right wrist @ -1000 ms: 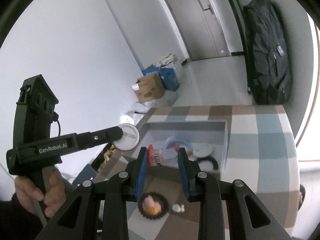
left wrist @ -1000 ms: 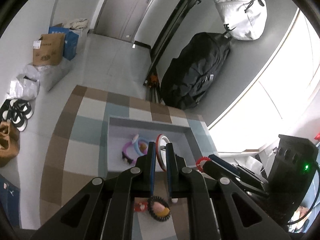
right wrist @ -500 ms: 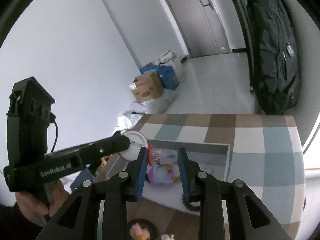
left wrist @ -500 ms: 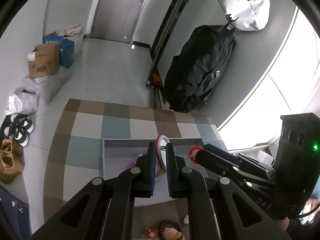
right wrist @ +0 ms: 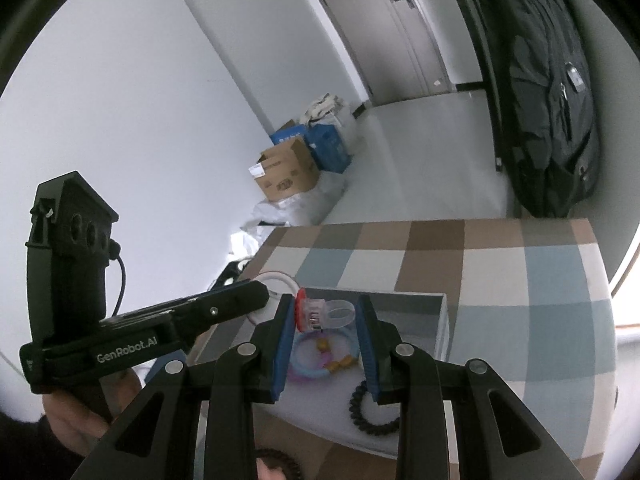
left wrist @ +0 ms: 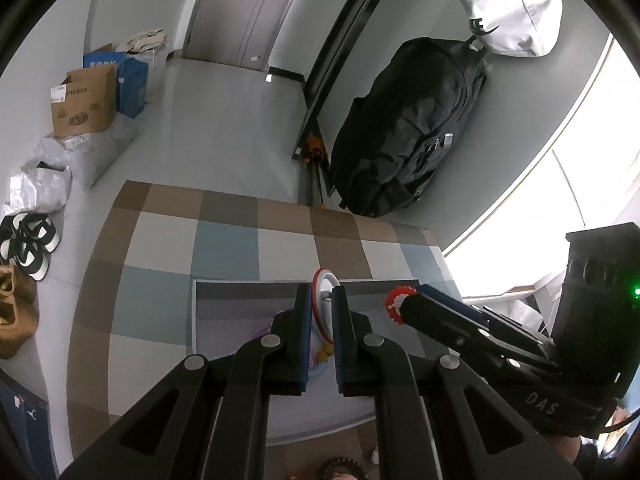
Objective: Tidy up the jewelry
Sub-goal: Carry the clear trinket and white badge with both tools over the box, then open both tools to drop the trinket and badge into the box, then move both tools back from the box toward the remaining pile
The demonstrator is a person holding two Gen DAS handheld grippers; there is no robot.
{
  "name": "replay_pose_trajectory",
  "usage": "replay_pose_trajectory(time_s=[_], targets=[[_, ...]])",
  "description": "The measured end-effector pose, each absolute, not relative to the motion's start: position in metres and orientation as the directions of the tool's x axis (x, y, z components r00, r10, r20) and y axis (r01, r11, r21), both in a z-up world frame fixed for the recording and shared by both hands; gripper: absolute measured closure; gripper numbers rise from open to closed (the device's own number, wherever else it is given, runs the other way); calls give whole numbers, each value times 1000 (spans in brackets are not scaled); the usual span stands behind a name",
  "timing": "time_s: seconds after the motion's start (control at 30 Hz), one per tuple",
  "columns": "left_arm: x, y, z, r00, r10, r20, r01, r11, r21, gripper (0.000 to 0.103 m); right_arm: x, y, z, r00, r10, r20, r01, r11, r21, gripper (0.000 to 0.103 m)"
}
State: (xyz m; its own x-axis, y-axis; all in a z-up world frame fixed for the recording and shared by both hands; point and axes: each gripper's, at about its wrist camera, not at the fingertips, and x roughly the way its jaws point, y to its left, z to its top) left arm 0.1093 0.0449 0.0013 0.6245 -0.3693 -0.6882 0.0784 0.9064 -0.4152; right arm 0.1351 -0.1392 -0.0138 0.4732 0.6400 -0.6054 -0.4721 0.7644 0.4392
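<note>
The left gripper (left wrist: 322, 304) is nearly closed on a red-white bangle (left wrist: 323, 289), which stands on edge between the two blue pads; its top sticks out above the fingertips. In the right wrist view the same bangle (right wrist: 280, 280) shows as a white ring at the tip of the left gripper (right wrist: 256, 300), over the left edge of the tray.

The right gripper (right wrist: 326, 314) is about half open and holds a clear ring w/ red top (right wrist: 324, 314). The red part presses on the left pad and the clear loop reaches toward the right pad; I cannot tell if the loop really touches it. In the left wrist view only the red toothed top (left wrist: 396, 305) is seen, at the tip of the right gripper (left wrist: 404, 308), just beside the left one.

Both grippers are above the grey tray (right wrist: 442, 320), which lies on a checked cloth (right wrist: 500, 272) in brown, blue and white. Inside the tray, below the right gripper, lie a blue bracelet and a pink bracelet (right wrist: 312, 372) w/ small yellow charms, touching each other, and a black coil hair tie (right wrist: 372, 412) near the front. Another dark hair tie (left wrist: 340, 468) lies on the cloth outside the tray, at the near side.

Behind the table a black backpack (left wrist: 408, 136) leans on the wall, and a cardboard box (left wrist: 82, 104) stands on the floor at left.
</note>
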Motion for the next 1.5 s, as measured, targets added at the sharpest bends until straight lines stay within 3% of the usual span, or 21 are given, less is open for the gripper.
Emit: replay_pose_trajectory(time_s=[0.17, 0.2, 0.23, 0.3, 0.37, 0.43, 0.8, 0.9, 0.97, 1.0, 1.2, 1.33, 1.5], targets=[[116, 44, -2, 599, -409, -689, 76, 885, -460, 93, 139, -143, -16, 474, 640, -605, -458, 765, 452, 69], [118, 44, -3, 589, -411, -695, 67, 883, -465, 92, 139, -145, -15, 482, 639, -599, -456, 767, 451, 63], [119, 45, -3, 583, -431, -688, 74, 872, -483, 89, 138, -147, -13, 493, 637, -593, -454, 769, 449, 49], [118, 45, -3, 584, -428, -690, 69, 873, -483, 81, 136, -152, -10, 513, 639, -574, -453, 769, 451, 33], [116, 44, -1, 593, -434, -678, 80, 870, -487, 61, 135, -156, -8, 524, 636, -566, -451, 771, 449, 32], [114, 44, 2, 607, -424, -672, 81, 874, -479, 54, 135, -158, -8, 530, 631, -566, -447, 775, 446, 27], [108, 46, 0, 608, -299, -735, 19, 932, -363, 51, 127, -160, -12, 543, 609, -578, -458, 792, 405, 5], [101, 50, 3, 630, -281, -724, 7, 935, -356, 49, 120, -164, -11, 554, 605, -571, -463, 795, 392, 4], [97, 52, 3, 639, -260, -724, -9, 938, -346, 35, 116, -166, -10, 562, 602, -567, -462, 797, 388, 2], [93, 53, 4, 650, -244, -720, -23, 940, -339, 33, 112, -167, -9, 570, 597, -564, -462, 801, 381, 1], [77, 52, 5, 672, -210, -710, -34, 949, -313, 32, 92, -171, -5, 589, 586, -557, -472, 808, 352, 0], [66, 52, 7, 685, -188, -704, -39, 955, -293, 22, 79, -171, -4, 588, 581, -563, -483, 810, 332, 0], [52, 50, 5, 687, -171, -707, -42, 961, -273, 22, 62, -168, -6, 577, 580, -575, -506, 807, 305, 0]])
